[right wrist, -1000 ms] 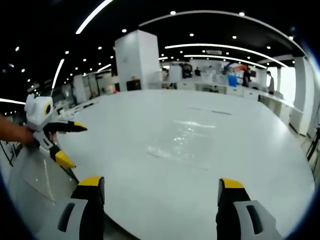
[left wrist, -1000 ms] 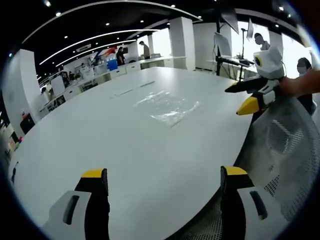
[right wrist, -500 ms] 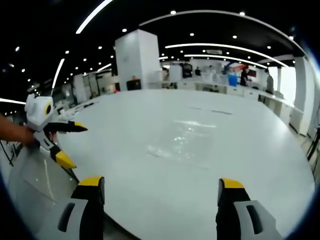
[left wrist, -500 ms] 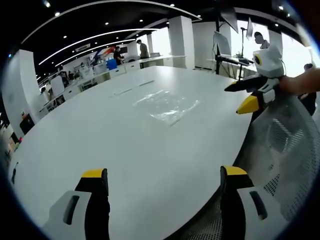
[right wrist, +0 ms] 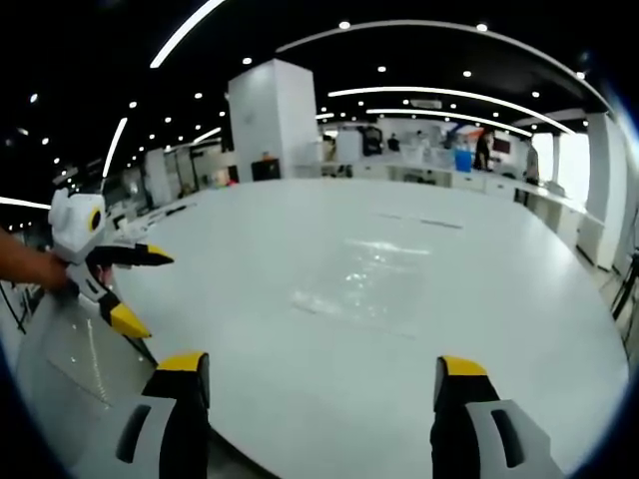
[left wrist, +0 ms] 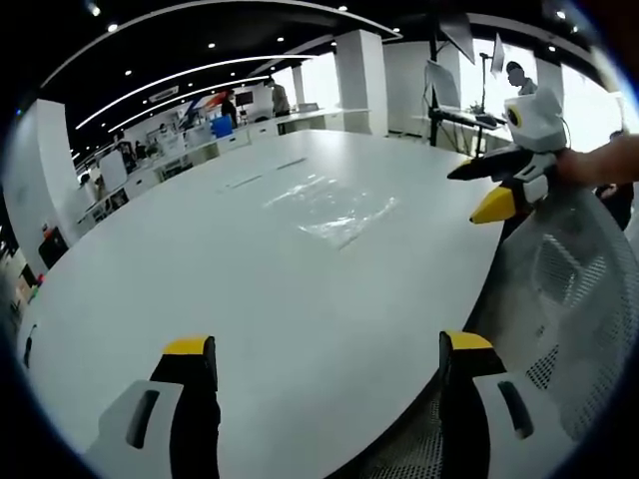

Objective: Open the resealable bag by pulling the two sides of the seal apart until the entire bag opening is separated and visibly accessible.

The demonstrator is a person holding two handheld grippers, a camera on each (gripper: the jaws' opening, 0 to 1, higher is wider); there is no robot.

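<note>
Resealable bag (left wrist: 334, 213) flat mid white table (left wrist: 200, 279), open-plan office; both hand-held grippers (left wrist: 329, 349) (right wrist: 321, 364) wide apart, w/o load.

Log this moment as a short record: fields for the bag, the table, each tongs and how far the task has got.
bag: clear resealable bag lying flat on the table, seal state too faint to tell
table: large white table, bag out toward its middle
left tongs: open, empty, short of the bag
right tongs: open, empty, short of the bag
contact: neither tongs touches the bag
task stage: pulling not yet begun
</note>
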